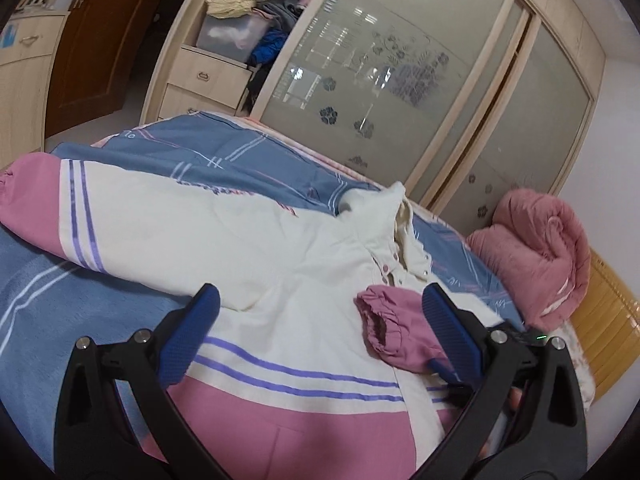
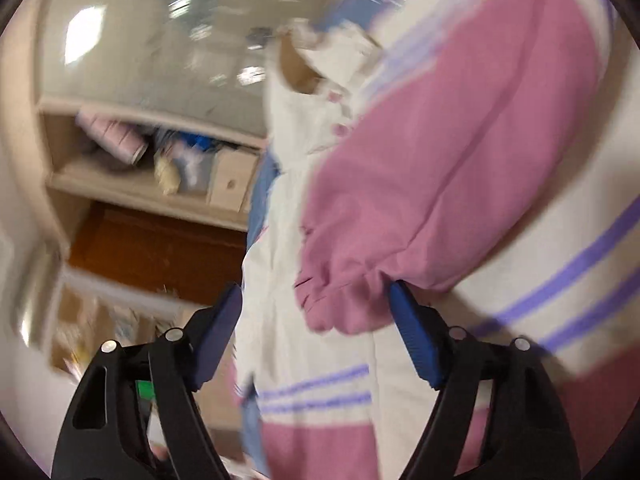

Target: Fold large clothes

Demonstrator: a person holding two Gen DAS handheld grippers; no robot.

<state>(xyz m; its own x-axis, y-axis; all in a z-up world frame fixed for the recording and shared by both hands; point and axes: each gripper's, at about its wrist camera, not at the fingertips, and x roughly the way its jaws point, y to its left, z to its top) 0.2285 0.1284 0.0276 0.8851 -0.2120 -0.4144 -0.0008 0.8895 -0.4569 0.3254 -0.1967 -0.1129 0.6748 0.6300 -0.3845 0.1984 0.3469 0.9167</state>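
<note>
Left fingers [image 1: 320,314] spread wide above jacket [image 1: 256,240] on bed [image 1: 224,152], pink cuff [image 1: 384,320] just inside. Right fingers [image 2: 316,300] wide too, cuff [image 2: 332,300] between, touching one. Bin [image 1: 232,34] on shelf beyond, contents unclear.

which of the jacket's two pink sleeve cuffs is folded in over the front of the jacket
The pink cuff beside the snap placket, lying on the cream chest. The other cuff stretches out over the blue bedsheet.
</note>
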